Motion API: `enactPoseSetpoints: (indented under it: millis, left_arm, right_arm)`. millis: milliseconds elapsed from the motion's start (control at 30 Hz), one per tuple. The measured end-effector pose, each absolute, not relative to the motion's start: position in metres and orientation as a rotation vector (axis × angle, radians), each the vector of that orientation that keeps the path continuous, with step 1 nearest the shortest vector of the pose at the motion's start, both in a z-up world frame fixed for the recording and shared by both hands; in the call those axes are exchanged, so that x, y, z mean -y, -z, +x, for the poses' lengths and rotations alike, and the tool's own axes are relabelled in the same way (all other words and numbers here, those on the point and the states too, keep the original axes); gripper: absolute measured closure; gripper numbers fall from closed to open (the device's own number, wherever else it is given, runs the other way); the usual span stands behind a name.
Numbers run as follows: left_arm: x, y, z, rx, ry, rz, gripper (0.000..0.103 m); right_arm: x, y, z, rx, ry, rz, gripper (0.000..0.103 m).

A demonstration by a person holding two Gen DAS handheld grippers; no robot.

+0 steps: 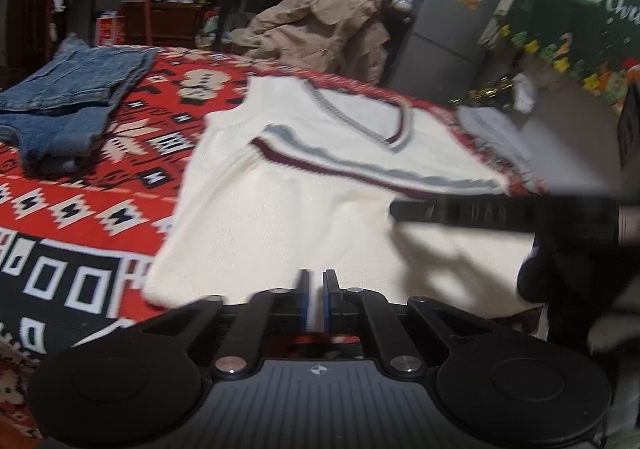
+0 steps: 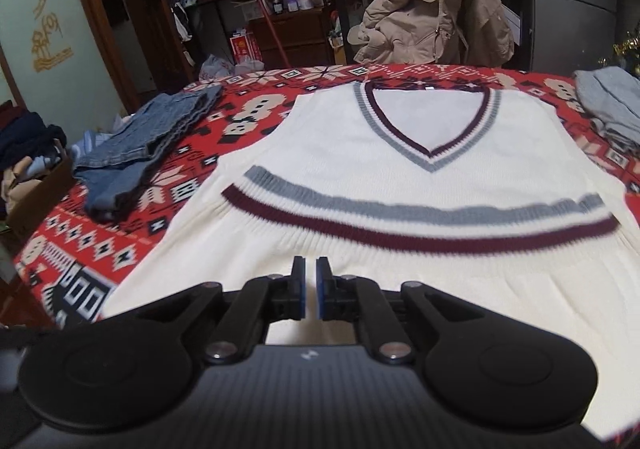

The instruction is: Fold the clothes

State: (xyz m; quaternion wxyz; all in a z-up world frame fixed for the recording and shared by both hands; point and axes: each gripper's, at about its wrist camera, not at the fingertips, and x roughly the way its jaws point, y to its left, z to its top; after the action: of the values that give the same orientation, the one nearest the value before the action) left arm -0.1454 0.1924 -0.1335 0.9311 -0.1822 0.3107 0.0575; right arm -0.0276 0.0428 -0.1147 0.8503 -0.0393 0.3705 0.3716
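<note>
Here, 1 white knit vest [image 2: 400, 177] lies flat, front up, on the bench's red patterned cloth [image 2: 120, 217]; it's the landmark for the rest. V-neck points toward the cameras, w/ 2 chest stripes below it, 1 grey and 1 maroon. 1 folded stack of jeans [image 2: 148, 153] sits left of the vest, apart from it. 1 grey garment [image 2: 612, 109] lies right of the vest near the bench edge. 1 beige jacket [image 2: 432, 5] hangs on a chair behind the vest.

Left gripper [image 1: 316, 289] hovers at the vest's near hem, blue pads nearly pressed together, nothing pinched. Right gripper [image 2: 308, 281] sits over the vest's lower ribbing, pads w/ only a thin gap, nothing between.

Only the left-wrist view shows the right gripper as a blurred dark bar [image 1: 500, 213] across the vest's right side, plus a green wall hanging [image 1: 592, 1] reading partly "Chris". Only the right-wrist view shows gold characters [image 2: 48, 13] on a door left of the vest; can't read them.
</note>
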Motion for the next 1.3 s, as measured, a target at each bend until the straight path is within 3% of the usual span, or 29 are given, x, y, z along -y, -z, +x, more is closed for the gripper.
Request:
enactPoseSetpoints:
  millis: [200,567,800,1000,1200,1233,1300]
  left_arm:
    - [-0.183,0.140,-0.129,-0.673,-0.062,-0.359,0.100]
    - [-0.187,0.147,-0.136,-0.673,-0.040,-0.345,0.098]
    - [-0.183,0.142,-0.136,-0.681,-0.045,-0.349,0.098]
    - [-0.173,0.141,-0.132,-0.701,-0.039,-0.265,0.096]
    - [-0.176,0.143,-0.134,-0.696,-0.046,-0.302,0.096]
    - [-0.175,0.143,-0.133,-0.698,-0.050,-0.299,0.096]
    - [-0.173,0.141,-0.132,-0.706,-0.057,-0.291,0.096]
  right_arm:
    - [-0.044,0.122,-0.045,-0.819,-0.837,-0.138,0.097]
    - [-0.074,0.127,0.006,-0.807,-0.771,-0.139,0.101]
    - [-0.035,0.109,-0.001,-0.796,-0.755,-0.058,0.094]
    - [-0.042,0.128,-0.023,-0.826,-0.803,-0.165,0.096]
    - [-0.056,0.126,0.005,-0.818,-0.751,-0.099,0.097]
    - [-0.053,0.122,0.006,-0.812,-0.755,-0.083,0.096]
    - [-0.042,0.112,0.004,-0.788,-0.769,-0.057,0.078]
